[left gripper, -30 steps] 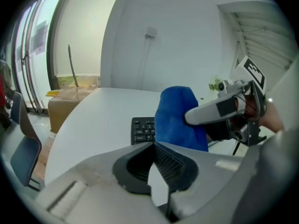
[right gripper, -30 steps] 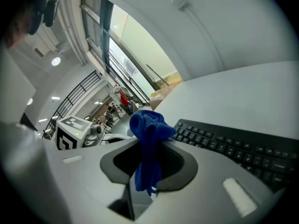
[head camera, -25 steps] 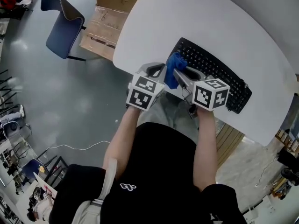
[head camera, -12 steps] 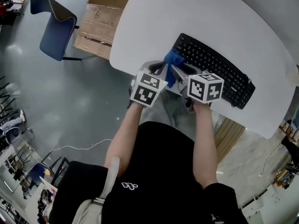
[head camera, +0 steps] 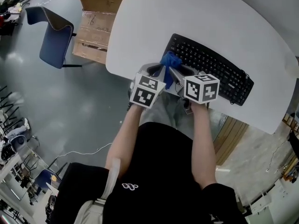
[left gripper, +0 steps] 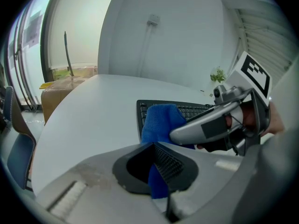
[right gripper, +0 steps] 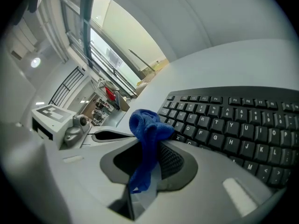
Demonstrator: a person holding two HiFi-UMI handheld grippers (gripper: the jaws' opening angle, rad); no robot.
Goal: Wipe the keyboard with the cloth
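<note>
A black keyboard [head camera: 210, 68] lies at an angle on the white table [head camera: 196, 13], near its front edge. A bunched blue cloth [head camera: 169, 62] sits over the keyboard's left end, pinched from both sides. My left gripper [head camera: 159, 73] is shut on the cloth [left gripper: 161, 125], and my right gripper [head camera: 174, 74] is shut on the same cloth [right gripper: 145, 129]. In the right gripper view the keyboard [right gripper: 233, 120] runs off to the right, just beyond the jaws. The left gripper view shows the keyboard [left gripper: 187, 110] behind the cloth, with the right gripper's body crossing in front of it.
A blue chair [head camera: 53, 36] and a cardboard box [head camera: 96, 22] stand on the grey floor left of the table. The table's front edge [head camera: 121, 73] runs just under both grippers. A white cable [head camera: 79, 150] lies on the floor.
Both grippers, with the cloth between them, have shifted a little left along the keyboard's left end. The head view has swung slightly.
</note>
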